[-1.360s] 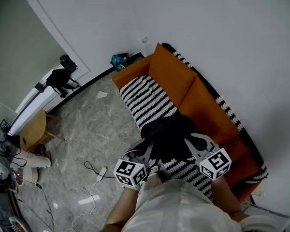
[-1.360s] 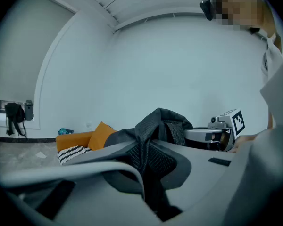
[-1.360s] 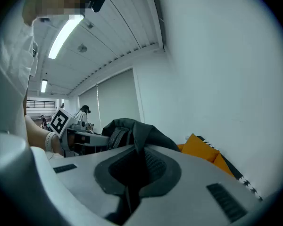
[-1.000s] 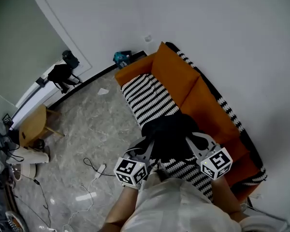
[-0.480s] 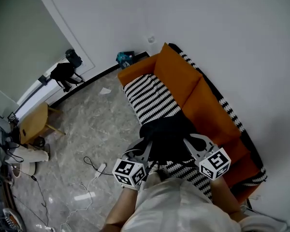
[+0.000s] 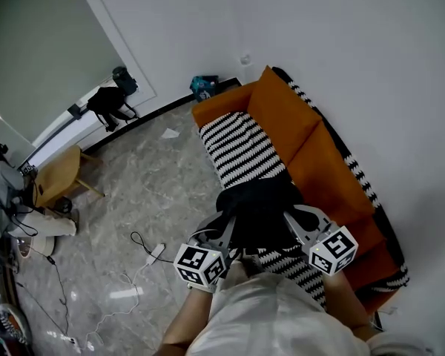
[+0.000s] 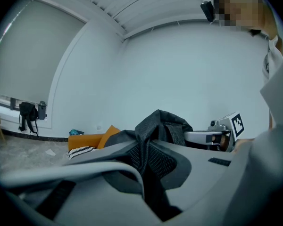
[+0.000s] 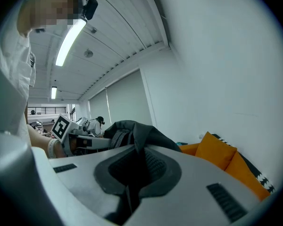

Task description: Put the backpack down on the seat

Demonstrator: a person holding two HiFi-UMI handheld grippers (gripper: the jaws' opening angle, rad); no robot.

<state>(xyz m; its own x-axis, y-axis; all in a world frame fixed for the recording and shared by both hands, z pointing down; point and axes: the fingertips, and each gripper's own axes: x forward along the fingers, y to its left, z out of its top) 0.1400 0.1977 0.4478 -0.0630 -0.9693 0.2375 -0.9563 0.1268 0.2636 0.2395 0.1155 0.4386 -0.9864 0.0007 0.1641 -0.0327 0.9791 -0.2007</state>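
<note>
Head view: the black backpack (image 6: 258, 210) hangs btw the two grippers, in front of the person, over the near part of the striped seat (image 6: 241, 147) of the orange sofa (image 6: 311, 158). Whether it touches the seat I cannot tell. The left gripper (image 6: 224, 228) holds its left side, the right gripper (image 6: 291, 219) its right side. Left gripper view: jaws pinch a fold of the backpack's black fabric. Right gripper view: same, jaws nearly together on the dark fabric. A cable (image 6: 144, 247) lies on the marble floor (image 6: 141, 191), left of the sofa.
</note>
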